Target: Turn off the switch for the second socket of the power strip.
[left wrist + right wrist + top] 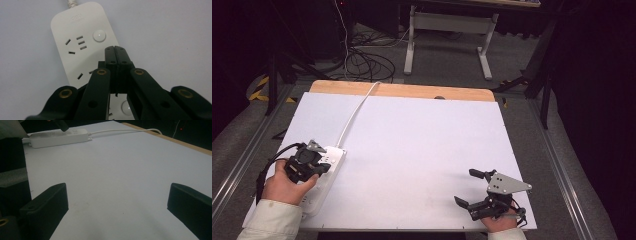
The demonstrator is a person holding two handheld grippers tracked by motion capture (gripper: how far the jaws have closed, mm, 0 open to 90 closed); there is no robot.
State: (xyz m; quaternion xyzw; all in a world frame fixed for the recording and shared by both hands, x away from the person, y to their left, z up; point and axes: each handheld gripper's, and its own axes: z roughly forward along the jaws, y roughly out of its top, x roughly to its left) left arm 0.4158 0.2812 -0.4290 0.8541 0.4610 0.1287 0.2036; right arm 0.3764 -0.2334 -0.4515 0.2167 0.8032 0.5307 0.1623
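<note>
- We find the left gripper with jaws pressed together, tips poised over the power strip at centre frame, just below its round button.
- We judge a skewed press could miss the button or shove the strip, its cord trailing to the upper left.
- The right gripper, jaws spread and empty, sits lower right in the high view, well apart.

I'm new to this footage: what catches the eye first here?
A white power strip lies at the table's near left, its cord running to the far edge. The left gripper, jaws shut, hovers over its sockets. The right gripper waits wide open at the near right.
</note>
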